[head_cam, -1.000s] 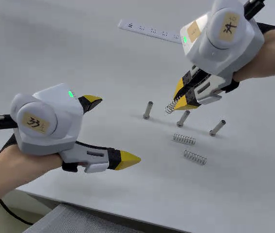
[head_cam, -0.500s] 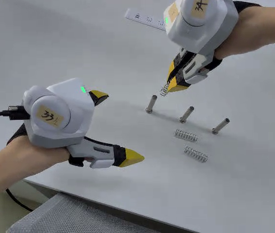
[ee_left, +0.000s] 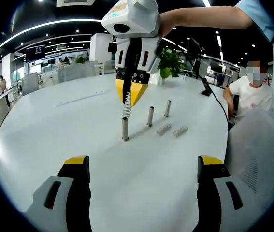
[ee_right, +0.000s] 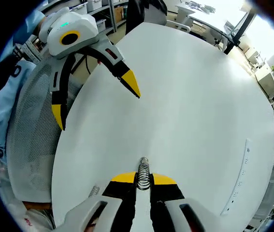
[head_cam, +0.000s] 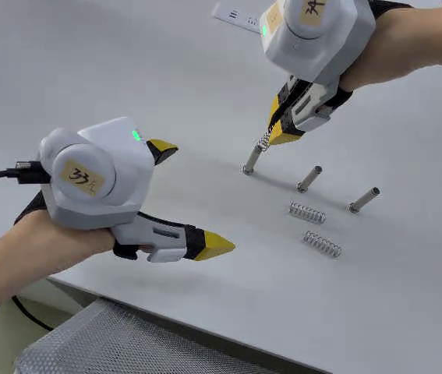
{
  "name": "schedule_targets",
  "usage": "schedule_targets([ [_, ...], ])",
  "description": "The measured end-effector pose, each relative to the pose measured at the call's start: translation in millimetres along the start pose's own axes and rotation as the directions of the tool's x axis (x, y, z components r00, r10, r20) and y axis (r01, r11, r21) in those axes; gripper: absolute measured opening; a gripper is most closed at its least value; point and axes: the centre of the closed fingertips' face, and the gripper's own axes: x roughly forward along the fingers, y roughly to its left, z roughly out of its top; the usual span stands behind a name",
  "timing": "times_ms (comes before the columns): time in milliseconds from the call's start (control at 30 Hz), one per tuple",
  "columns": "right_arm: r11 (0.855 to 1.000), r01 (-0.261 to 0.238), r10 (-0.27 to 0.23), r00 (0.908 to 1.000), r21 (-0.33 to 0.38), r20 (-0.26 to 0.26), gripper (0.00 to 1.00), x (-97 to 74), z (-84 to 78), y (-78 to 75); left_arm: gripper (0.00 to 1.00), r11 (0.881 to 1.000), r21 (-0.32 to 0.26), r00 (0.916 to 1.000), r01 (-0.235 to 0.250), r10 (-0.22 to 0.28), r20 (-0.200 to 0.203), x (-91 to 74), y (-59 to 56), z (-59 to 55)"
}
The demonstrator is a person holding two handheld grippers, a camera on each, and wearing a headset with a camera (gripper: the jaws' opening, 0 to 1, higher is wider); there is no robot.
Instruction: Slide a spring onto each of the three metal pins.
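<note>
Right gripper (head_cam: pixel 277 136) has come lower since half a second ago: bottom end of spring (head_cam: pixel 263 142) now meets top of leftmost pin (head_cam: pixel 249 161). Jaws narrow, pinching spring by its upper coils. Left gripper (head_cam: pixel 193 195) spread wide, holding nothing, above table (head_cam: pixel 127 78). Middle pin (head_cam: pixel 309 179) and right pin (head_cam: pixel 364 199) bare. Two loose springs (head_cam: pixel 307 212) (head_cam: pixel 322 244) lie just beside them.

Our left tool (ee_left: pixel 143 162) has its yellow-tipped jaws wide apart above the white tabletop (ee_left: pixel 54 125). Ahead we've got the right tool (ee_left: pixel 131 94) pinching a small coiled metal spring (ee_left: pixel 126 107), lower end right at the top of the nearest upright metal pin (ee_left: pixel 125 129).
</note>
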Motion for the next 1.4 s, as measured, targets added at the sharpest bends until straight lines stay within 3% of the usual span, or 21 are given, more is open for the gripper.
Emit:
schedule_targets([
  [433,1.000,-0.013,0.013,0.9998,-0.002,-0.011,0.06,8.5,0.8,-0.4,0.90,1.000,-0.018,1.0000,0.003,-0.003,0.004,0.3,-1.8,-4.1],
  [1400,0.998,-0.055,0.054,0.9946,-0.012,-0.089,0.06,55.8,-3.5,-7.4,0.89,0.998,-0.051,0.9996,-0.028,0.029,0.001,-10.0,9.3,-16.2],
])
